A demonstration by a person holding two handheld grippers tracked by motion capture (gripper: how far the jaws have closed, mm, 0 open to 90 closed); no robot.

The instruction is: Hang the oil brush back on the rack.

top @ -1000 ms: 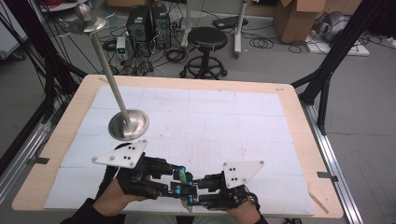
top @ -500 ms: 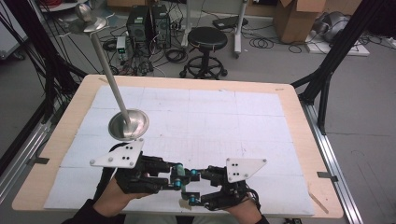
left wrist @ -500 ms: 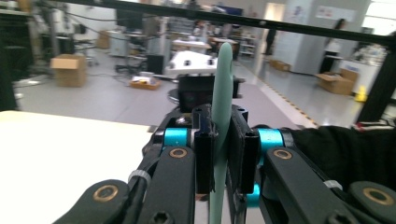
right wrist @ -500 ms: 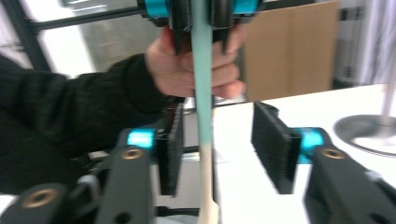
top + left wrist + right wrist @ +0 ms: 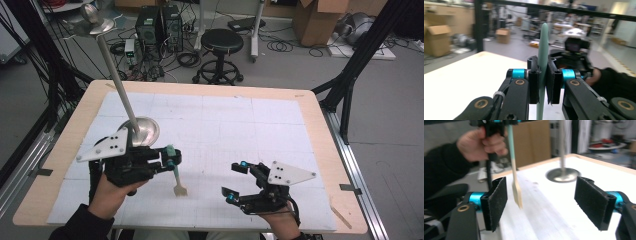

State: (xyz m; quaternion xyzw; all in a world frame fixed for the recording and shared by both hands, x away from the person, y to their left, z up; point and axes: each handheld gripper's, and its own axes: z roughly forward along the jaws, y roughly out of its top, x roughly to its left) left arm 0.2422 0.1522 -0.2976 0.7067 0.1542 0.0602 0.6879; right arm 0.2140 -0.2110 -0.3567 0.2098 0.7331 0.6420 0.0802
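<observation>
White-matted wooden worktop spreads wide; steel stand with round base sits at ten o'clock; left gripper is clamped on the mint-handled wooden fork, tines hanging down at seven o'clock; right gripper, at five o'clock, has just been opening, nothing between its jaws.

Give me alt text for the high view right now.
The left gripper is shut on the teal handle of a wooden fork, which hangs tines-down over the white mat. The right gripper is open nearby, and a metal stand rises behind.
</observation>
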